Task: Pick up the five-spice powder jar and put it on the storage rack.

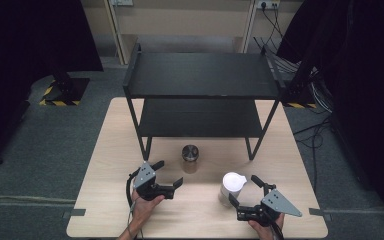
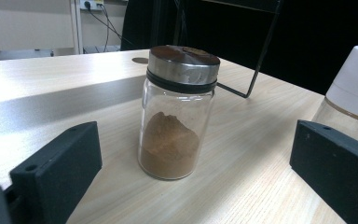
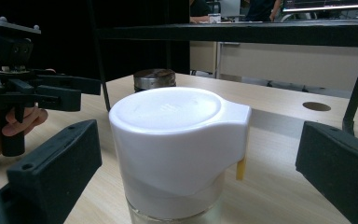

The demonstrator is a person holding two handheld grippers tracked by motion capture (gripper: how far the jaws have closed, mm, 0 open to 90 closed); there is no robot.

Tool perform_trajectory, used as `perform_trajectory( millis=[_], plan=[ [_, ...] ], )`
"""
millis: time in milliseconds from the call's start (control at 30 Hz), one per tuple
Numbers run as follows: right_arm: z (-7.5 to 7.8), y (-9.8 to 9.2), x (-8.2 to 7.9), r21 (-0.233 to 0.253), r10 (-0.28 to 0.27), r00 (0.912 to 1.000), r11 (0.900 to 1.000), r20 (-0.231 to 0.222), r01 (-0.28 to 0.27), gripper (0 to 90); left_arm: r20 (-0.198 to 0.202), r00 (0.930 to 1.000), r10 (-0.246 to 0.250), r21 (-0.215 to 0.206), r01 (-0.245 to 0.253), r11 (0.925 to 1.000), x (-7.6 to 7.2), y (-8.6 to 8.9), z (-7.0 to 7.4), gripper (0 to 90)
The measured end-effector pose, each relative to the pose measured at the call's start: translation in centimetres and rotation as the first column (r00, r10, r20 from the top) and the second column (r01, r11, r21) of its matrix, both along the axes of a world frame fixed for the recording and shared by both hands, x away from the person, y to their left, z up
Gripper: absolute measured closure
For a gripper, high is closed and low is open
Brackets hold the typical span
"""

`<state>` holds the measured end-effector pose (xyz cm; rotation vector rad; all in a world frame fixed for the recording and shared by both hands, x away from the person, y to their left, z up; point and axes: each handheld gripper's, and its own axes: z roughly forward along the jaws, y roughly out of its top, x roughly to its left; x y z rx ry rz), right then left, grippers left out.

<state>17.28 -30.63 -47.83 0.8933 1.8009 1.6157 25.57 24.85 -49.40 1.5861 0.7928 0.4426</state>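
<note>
— Labels on either jar?
— None readable. The metal-lidded spice jar [image 1: 190, 158] stands just ahead of the left gripper [image 1: 169, 176], jaws spread; the white-capped jar [image 1: 231, 188] sits between the right gripper's [image 1: 244, 189] released jaws, ungrasped.

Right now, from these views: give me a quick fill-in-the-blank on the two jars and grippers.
1. The glass jar facing the left gripper has a ____ lid.
2. The powder inside that jar is ____ in colour.
3. The jar between the open jaws of the right gripper has a ____ cap.
4. Both jars stand on the table in front of a black two-level ____.

Missing words: metal; brown; white; shelf
</note>
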Motion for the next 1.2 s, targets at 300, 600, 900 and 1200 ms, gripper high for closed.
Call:
perform_trajectory(
  millis=[300,600,900,1200],
  plan=[
    [-0.03,-0.01,-0.04,0.002,-0.002,1.0000,1.000,0.002,0.002,0.4,-0.001,1.0000,-0.002,0.003,0.002,1.0000,0.05,-0.06,-0.01,1.4],
    [-0.04,0.00,-0.03,0.000,-0.002,1.0000,1.000,0.002,0.002,0.4,-0.002,1.0000,-0.002,0.002,0.002,1.0000,0.06,-0.09,-0.03,1.3],
    [-0.02,0.00,0.02,-0.001,0.002,1.0000,1.000,-0.002,-0.002,0.4,0.000,1.0000,0.001,0.000,-0.001,1.0000,0.04,-0.05,0.01,1.4],
    [-0.03,0.00,0.01,0.000,0.002,1.0000,1.000,-0.002,-0.002,0.4,0.002,1.0000,0.002,-0.002,-0.002,1.0000,0.08,0.01,0.09,1.3]
  ],
)
